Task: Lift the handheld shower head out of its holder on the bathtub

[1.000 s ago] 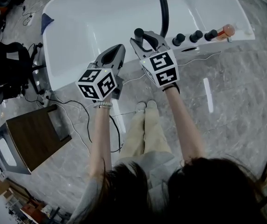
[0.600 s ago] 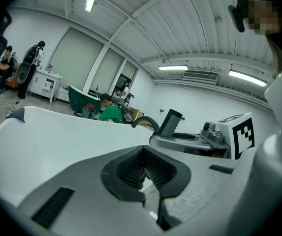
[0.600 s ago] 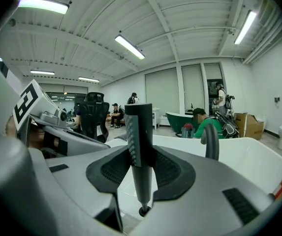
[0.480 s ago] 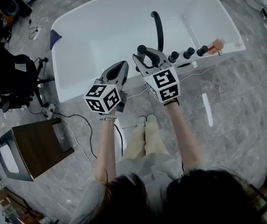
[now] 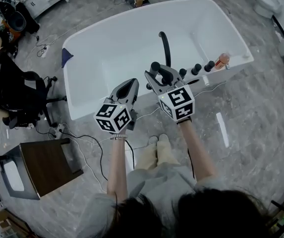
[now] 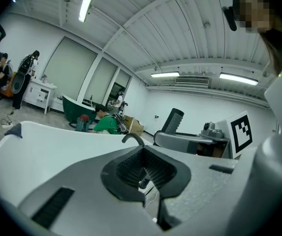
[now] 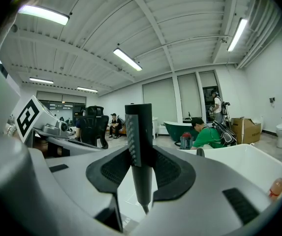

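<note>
A black handheld shower head (image 7: 139, 146) stands upright between the jaws of my right gripper (image 7: 141, 168), which is shut on its handle. In the head view the right gripper (image 5: 156, 76) holds the shower head (image 5: 158, 69) above the near rim of the white bathtub (image 5: 87, 108), just left of the black knobs (image 5: 196, 68). My left gripper (image 5: 128, 87) hangs beside it to the left, over the same rim. Its pads (image 6: 131, 168) meet with nothing between them. The left gripper view also shows the shower head (image 6: 172, 121) off to the right.
A black curved spout (image 5: 164, 46) rises over the tub behind the knobs. An orange bottle (image 5: 222, 60) stands on the rim at the right. Cables (image 5: 82, 138) lie on the marble floor, near a dark stool (image 5: 37, 165). A black office chair (image 5: 18, 100) stands at the left.
Both grippers have risen together, and the shower head has gone up with the right one. The tub and floor now look farther below.
</note>
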